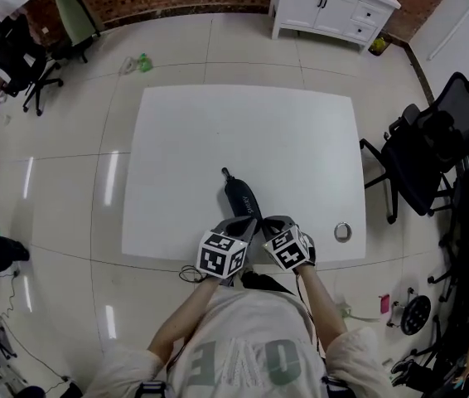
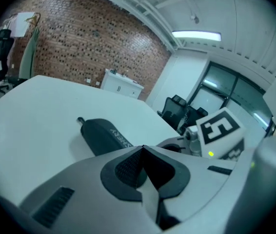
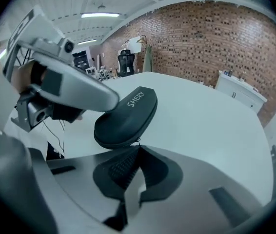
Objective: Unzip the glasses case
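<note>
A black zipped glasses case lies on the white table close to its near edge, its strap end pointing away from me. Both grippers sit side by side at its near end. My left gripper is shut with nothing between its pads; the case runs ahead and partly under it. In the right gripper view its grey finger lies over the case's top. My right gripper is shut, and the small zipper pull at the rounded end of the case sits right at its tips.
A small metal ring lies on the table to the right of the grippers. Black office chairs stand at the right and far left. A white cabinet stands against the brick wall.
</note>
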`<state>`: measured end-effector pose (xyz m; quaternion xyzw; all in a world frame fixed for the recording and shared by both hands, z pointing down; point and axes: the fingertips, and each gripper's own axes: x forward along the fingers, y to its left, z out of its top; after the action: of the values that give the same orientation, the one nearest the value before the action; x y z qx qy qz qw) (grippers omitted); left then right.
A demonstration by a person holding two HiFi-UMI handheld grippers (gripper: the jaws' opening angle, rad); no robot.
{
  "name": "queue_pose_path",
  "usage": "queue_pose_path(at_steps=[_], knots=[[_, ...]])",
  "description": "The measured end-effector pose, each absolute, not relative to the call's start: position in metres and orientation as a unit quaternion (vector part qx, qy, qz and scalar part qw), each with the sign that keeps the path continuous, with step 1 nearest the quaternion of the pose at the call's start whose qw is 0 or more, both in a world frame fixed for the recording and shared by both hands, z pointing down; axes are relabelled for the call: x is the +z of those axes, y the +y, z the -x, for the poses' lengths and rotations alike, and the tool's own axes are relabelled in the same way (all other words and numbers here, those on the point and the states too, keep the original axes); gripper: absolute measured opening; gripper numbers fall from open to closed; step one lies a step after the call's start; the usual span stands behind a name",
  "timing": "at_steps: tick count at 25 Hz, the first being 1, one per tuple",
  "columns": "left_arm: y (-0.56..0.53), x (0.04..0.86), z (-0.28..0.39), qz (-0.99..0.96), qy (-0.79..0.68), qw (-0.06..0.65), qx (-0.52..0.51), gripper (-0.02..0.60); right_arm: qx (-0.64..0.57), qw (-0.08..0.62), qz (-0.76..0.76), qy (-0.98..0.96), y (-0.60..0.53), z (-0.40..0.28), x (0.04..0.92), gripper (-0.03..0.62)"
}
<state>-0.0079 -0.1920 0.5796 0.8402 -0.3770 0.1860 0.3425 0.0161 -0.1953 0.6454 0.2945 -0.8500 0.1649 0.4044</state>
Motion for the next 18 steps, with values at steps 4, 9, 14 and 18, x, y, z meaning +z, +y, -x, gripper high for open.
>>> queue_pose_path(at_steps=[4, 9, 14, 18], knots=[[-0.145, 0.596, 0.004, -0.84, -0.33, 0.37, 0.223, 0.005, 0.178, 0.395, -0.304, -0.849, -0.191, -0.019, 0.644, 0.0], [-0.149, 0.609, 0.004, -0.831, -0.345, 0.376, 0.219, 0.005, 0.2, 0.384, -0.296, -0.852, -0.174, -0.013, 0.646, 0.0], [-0.16, 0.607, 0.019, -0.823, -0.38, 0.36, 0.221, 0.005, 0.199, 0.387, -0.283, -0.855, -0.164, -0.008, 0.642, 0.0], [-0.178, 0.606, 0.042, -0.811, -0.416, 0.346, 0.22, 0.005, 0.188, 0.376, -0.258, -0.87, -0.153, 0.013, 0.636, 0.0]])
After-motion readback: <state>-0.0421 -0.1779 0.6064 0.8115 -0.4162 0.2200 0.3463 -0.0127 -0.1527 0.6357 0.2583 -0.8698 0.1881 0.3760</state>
